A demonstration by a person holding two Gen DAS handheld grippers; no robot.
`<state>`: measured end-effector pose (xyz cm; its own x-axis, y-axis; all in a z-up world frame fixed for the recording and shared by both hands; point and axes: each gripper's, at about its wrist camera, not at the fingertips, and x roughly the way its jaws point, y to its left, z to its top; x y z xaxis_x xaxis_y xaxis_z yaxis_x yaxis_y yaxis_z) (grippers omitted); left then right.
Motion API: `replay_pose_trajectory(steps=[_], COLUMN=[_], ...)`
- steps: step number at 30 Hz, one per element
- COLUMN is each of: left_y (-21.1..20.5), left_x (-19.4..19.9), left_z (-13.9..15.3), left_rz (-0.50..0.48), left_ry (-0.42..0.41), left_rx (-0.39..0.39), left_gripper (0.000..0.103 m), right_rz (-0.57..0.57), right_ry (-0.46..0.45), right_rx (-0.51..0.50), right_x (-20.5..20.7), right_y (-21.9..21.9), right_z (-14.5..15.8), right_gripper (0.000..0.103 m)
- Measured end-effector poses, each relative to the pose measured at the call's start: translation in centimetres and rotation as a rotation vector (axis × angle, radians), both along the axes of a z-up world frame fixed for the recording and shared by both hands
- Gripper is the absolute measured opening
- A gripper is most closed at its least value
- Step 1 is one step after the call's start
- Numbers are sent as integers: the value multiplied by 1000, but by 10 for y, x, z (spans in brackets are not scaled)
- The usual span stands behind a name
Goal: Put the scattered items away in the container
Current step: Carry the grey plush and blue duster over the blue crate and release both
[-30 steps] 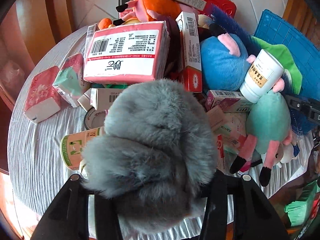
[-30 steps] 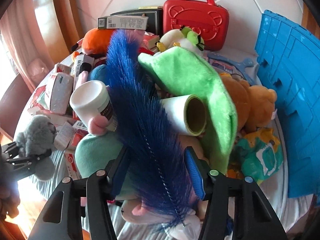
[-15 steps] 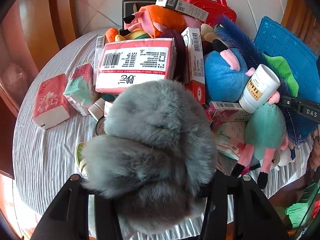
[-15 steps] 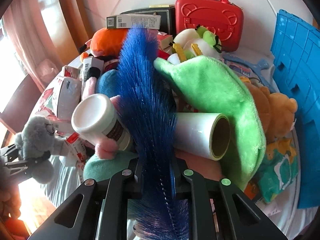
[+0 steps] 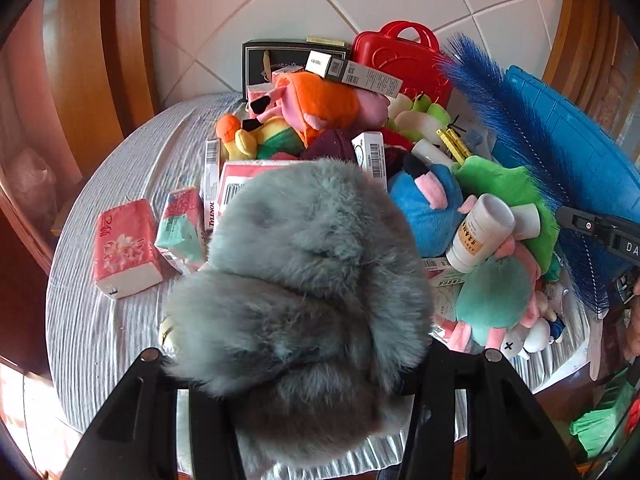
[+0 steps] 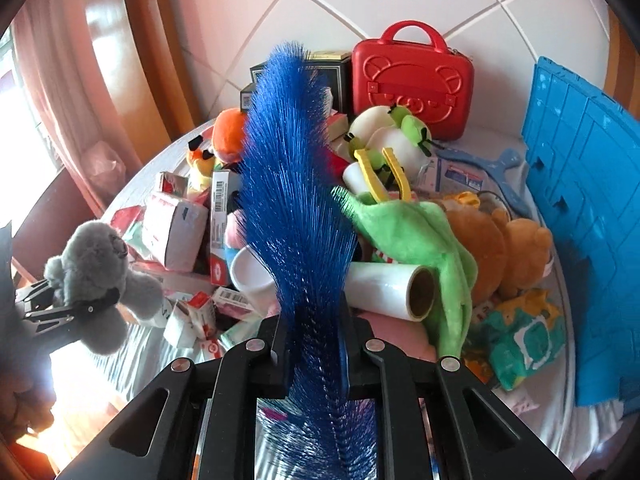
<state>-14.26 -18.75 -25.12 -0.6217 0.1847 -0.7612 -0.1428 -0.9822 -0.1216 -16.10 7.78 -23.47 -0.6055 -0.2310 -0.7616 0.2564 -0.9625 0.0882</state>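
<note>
Grippers holding one item apiece above cluttered round table (image 5: 104, 332).

Left gripper (image 5: 298, 364) is clamping grey plush toy (image 5: 304, 292), jaws partly apart with the fur bulging between and over them; in the right wrist view the same toy (image 6: 96, 276) is hanging clear of the white cloth. Right gripper (image 6: 314, 348) is pinching blue bottle brush (image 6: 296, 208) low on its bristles, jaws nearly together after just closing, brush standing upright above the pile. Blue crate (image 6: 584, 220) is sitting at the table's right edge, beside brown teddy (image 6: 504, 252). Red case (image 6: 412, 80) is standing at the back against the tiled wall.
</note>
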Motion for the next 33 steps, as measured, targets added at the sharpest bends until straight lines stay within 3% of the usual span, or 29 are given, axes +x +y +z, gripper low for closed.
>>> replay_pose_trajectory(steps=[18, 27, 33], left_y=[-18, 21, 83], left_x=[11, -3, -25], left_z=[107, 155, 187], left_rz=[-84, -109, -131], left_ry=[121, 197, 246], left_rx=[-3, 38, 43], left_gripper=[46, 46, 46], right_rz=[-90, -145, -166], right_ry=[107, 168, 208], right_rx=[-41, -72, -108], right_x=[55, 63, 58], right_y=[-6, 38, 96], right_z=[115, 160, 183], right_gripper=[16, 16, 16])
